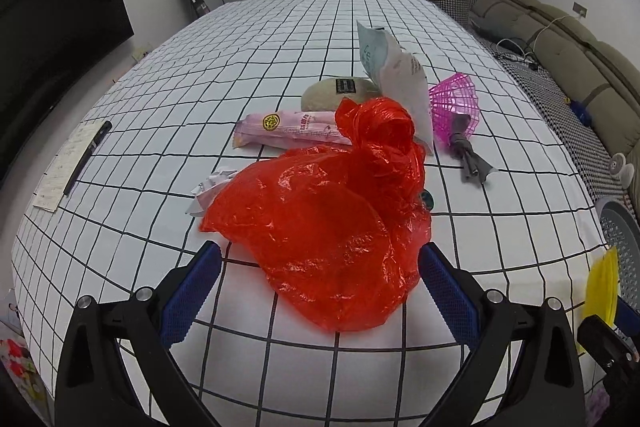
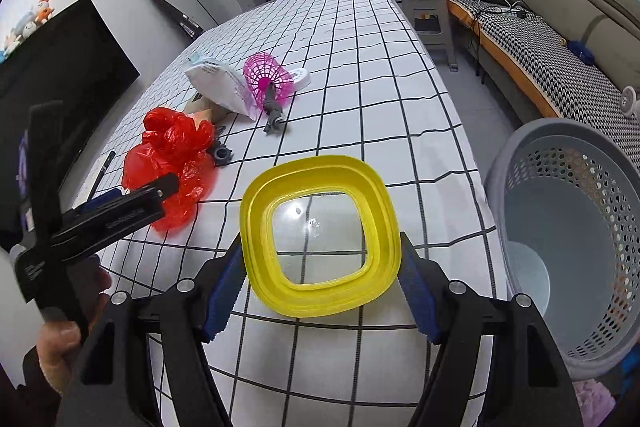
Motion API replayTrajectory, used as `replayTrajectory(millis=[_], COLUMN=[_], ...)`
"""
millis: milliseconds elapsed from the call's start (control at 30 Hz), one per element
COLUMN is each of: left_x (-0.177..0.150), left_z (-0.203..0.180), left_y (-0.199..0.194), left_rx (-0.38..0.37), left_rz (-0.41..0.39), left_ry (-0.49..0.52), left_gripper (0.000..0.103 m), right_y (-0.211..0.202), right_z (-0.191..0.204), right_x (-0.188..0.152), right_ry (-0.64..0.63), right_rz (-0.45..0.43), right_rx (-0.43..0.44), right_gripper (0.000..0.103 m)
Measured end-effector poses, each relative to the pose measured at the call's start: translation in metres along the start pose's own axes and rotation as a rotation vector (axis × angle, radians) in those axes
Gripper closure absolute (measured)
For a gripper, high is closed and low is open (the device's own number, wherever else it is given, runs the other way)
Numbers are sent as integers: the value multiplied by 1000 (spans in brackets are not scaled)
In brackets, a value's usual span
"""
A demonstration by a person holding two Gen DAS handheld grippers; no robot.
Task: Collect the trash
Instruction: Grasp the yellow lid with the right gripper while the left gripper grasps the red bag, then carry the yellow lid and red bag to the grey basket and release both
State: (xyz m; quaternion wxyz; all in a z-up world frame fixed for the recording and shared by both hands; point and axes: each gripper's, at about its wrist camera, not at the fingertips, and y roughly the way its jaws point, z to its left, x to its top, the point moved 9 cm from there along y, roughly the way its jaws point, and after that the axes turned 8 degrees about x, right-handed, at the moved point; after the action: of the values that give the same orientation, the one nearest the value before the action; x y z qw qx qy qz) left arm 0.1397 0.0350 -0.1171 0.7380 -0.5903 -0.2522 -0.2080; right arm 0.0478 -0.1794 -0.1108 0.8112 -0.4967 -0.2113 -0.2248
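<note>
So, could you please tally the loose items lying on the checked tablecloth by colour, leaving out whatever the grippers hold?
Red: 1, plastic bag
Pink: 2, snack wrapper, mesh holder
White: 3, pouch, crumpled paper, note sheet
Beige: 1, rounded item
Black: 2, pen, small cap
Total: 9

A crumpled plastic bag [image 1: 328, 223] is laid on the table [image 1: 280, 27], between the open fingers of the left gripper [image 1: 320, 287] but apart from them. A long snack packet [image 1: 288, 135] is found just behind the bag, and a pen [image 1: 88, 155] far to its left. A square lid [image 2: 320, 235] is held between the pads of the right gripper [image 2: 320, 291]. A basket [image 2: 568, 227] is placed beside the table, to the right.
</note>
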Motion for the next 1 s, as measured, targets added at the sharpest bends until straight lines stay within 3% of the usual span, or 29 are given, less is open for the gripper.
replayTrajectory(millis=[100,167,300,367,433,800,1000], left_x=[-2,-3,-9,-11,-12,-5,8], left_z=[-5,-9,-12,-11,-8,-10,-54], left_y=[4,5,7,5,0,-67,-114], left_rx=[7,6,-35,-57,-70,-117,-194], left_rz=[-1,-5,15,18,17,-99,-183], left_ry=[20,36,32,24,14,47,119], left_gripper=[9,31,54,77,83,86,86], right_y=[-1,0,-2,-4,-7,-36,-75], right_z=[-5,-7,-7,-6,-5,-7,-35], right_x=[0,1,0,0,-1,-7,-7], right_ry=[12,20,22,20,18,22,53], right_rz=[-2,-3,-5,-9,-13,-59,-112], right_rx=[6,10,13,14,12,-9,-62], right_gripper=[34,34,34,34,34,34,34])
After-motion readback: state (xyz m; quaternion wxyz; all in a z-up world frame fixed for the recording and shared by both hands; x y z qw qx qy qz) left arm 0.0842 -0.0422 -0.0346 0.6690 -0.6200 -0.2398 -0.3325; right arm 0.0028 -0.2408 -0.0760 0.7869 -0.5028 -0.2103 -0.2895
